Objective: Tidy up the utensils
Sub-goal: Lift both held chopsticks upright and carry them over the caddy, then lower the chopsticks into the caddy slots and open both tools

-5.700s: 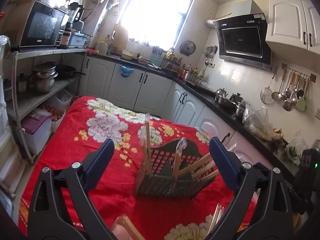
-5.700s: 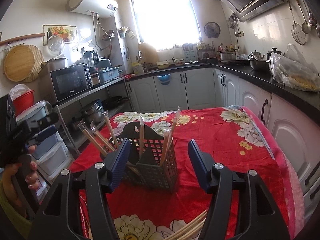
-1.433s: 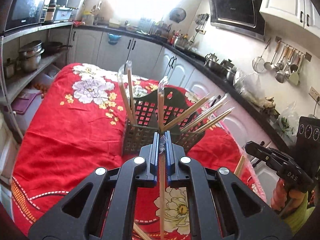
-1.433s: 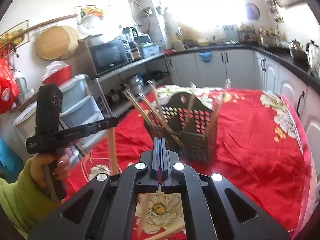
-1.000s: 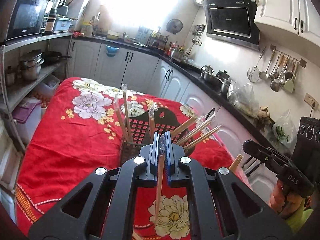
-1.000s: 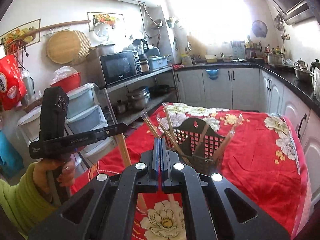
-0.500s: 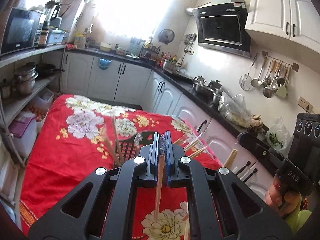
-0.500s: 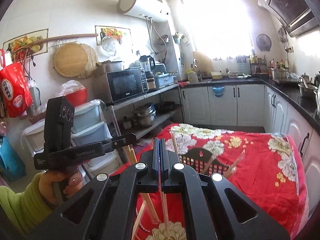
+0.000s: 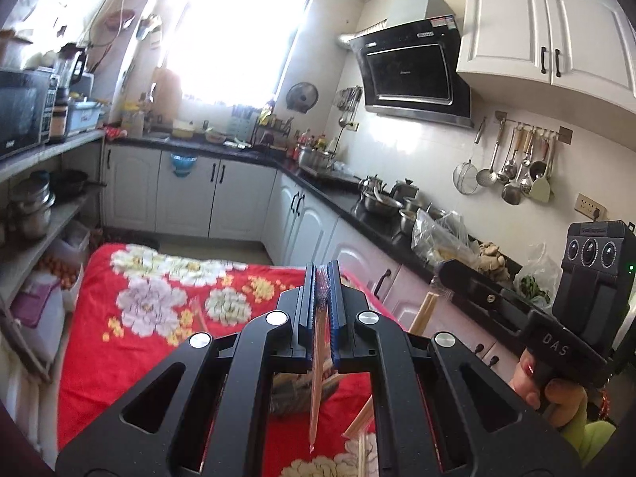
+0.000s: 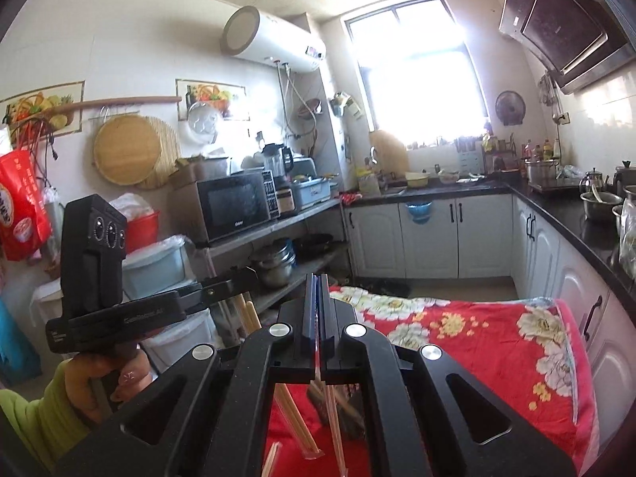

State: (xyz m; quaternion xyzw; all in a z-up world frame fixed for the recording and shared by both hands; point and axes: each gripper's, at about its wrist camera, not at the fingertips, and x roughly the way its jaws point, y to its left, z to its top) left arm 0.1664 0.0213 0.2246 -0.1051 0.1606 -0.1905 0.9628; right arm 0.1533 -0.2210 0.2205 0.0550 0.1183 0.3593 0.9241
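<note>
Wrapped chopstick pair [image 9: 318, 381] clamped in left gripper [image 9: 322, 310], hanging tip-down above the mesh utensil caddy [image 9: 296, 393]. Right gripper [image 10: 318, 314] also closed on its own wrapped chopsticks [image 10: 333, 413], above the same caddy [image 10: 338, 409]. Change: a second ago both grippers were low, just in front of the caddy; now both are raised, caddy mostly hidden under the jaws. Likely lining up to drop pairs in. Caddy contents barely visible now; some sticks poke out. More loose chopsticks [image 9: 359, 429] lie on the red floral cloth [image 9: 119, 342] beside the caddy.
</note>
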